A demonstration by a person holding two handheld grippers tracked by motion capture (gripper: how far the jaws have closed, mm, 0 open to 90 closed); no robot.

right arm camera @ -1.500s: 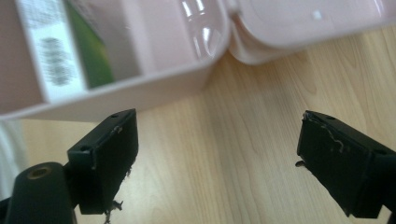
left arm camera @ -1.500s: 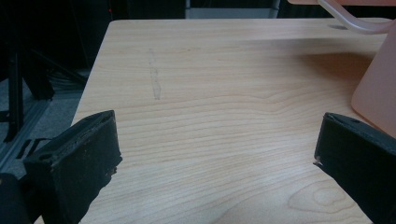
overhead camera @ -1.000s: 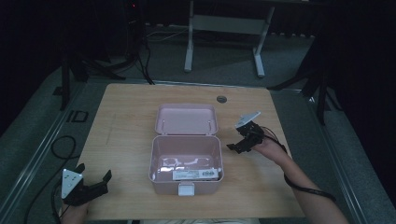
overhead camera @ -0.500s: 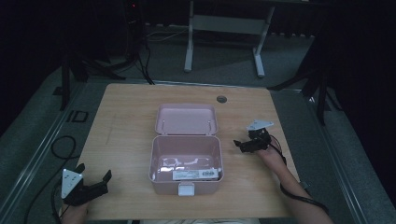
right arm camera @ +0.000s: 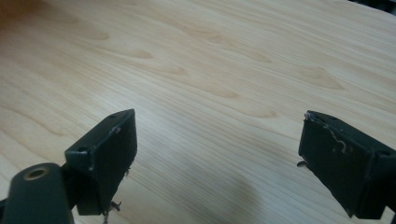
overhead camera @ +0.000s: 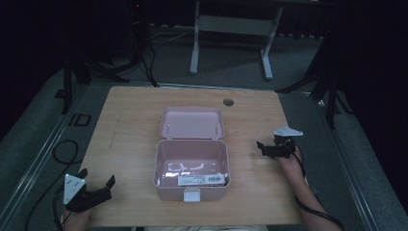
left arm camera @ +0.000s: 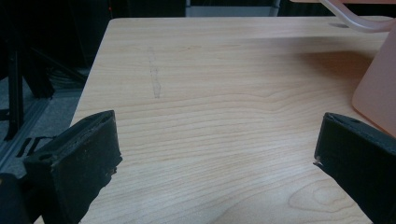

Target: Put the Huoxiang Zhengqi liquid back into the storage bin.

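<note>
One pink box (overhead camera: 191, 166), lid open, centred on wooden tabletop (overhead camera: 125, 120); white label inside near wall. Right gripper (overhead camera: 265, 148) just right of it, jaws spread, empty. Left gripper (overhead camera: 96, 186) at near-left corner, likewise spread. Dark room beyond; table frame (overhead camera: 231, 29) far.

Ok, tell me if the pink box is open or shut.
Open. The box has its lid swung back flat on the table, showing the inside.
</note>
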